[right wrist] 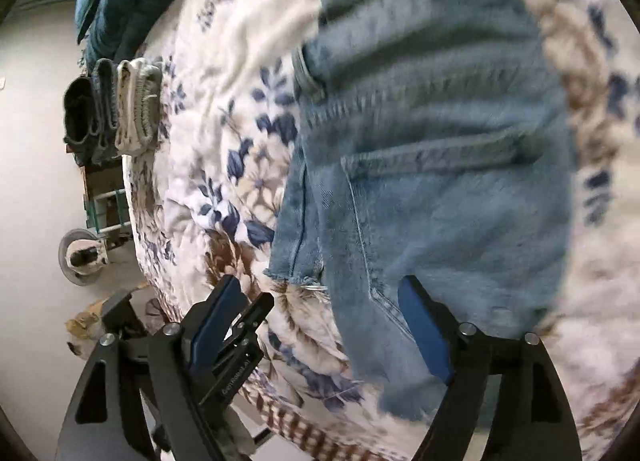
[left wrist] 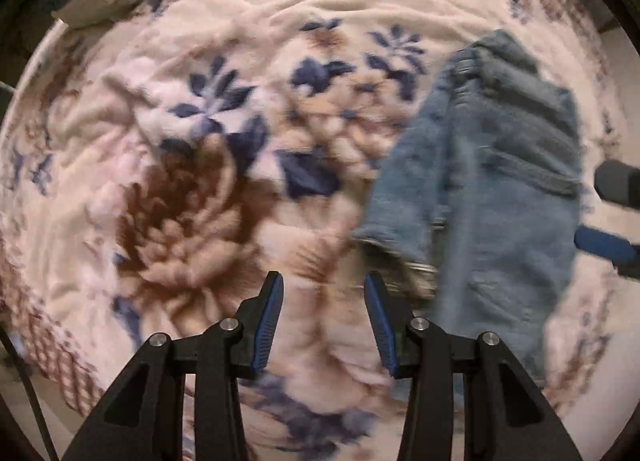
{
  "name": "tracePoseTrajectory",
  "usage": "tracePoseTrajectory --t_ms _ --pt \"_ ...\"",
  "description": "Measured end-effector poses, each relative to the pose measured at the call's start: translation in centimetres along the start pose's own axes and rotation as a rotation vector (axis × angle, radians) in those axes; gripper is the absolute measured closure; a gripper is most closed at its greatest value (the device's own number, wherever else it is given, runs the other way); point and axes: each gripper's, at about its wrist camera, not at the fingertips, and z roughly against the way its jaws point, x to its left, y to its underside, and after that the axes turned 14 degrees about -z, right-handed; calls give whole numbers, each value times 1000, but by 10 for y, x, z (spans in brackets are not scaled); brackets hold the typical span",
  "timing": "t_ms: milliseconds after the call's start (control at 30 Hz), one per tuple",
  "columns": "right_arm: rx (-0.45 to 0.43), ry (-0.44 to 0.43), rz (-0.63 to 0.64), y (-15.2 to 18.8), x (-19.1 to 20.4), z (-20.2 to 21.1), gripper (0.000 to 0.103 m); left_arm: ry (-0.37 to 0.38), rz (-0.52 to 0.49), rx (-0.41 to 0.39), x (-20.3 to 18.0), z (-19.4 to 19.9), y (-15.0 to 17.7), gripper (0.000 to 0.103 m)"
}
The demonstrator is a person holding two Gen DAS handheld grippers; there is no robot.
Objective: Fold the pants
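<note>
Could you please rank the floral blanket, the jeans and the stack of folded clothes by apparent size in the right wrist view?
1. floral blanket
2. jeans, enlarged by nearness to the camera
3. stack of folded clothes

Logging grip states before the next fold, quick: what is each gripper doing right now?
Left gripper: open, holding nothing, above the blanket.
Right gripper: open, holding nothing, over the jeans.
</note>
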Motion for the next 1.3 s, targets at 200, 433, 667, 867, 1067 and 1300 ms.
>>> tracePoseTrajectory --t_ms 200,433,667,867,1067,1300 --pt "-90 227 61 -61 21 36 19 163 -1 40 -29 -16 1 64" --pt "-103 621 486 -108 87 -9 20 224 -17 126 -65 -54 3 64" --pt "36 959 941 -98 88 -70 20 213 -9 130 -84 -61 17 64" --pt "-44 957 1020 -91 81 -53 75 202 -15 116 -78 -52 21 64" --pt "-215 835 837 -106 72 17 79 179 -20 79 -61 -33 20 64" --pt "-275 783 654 -144 65 26 79 193 33 113 -43 -48 21 64"
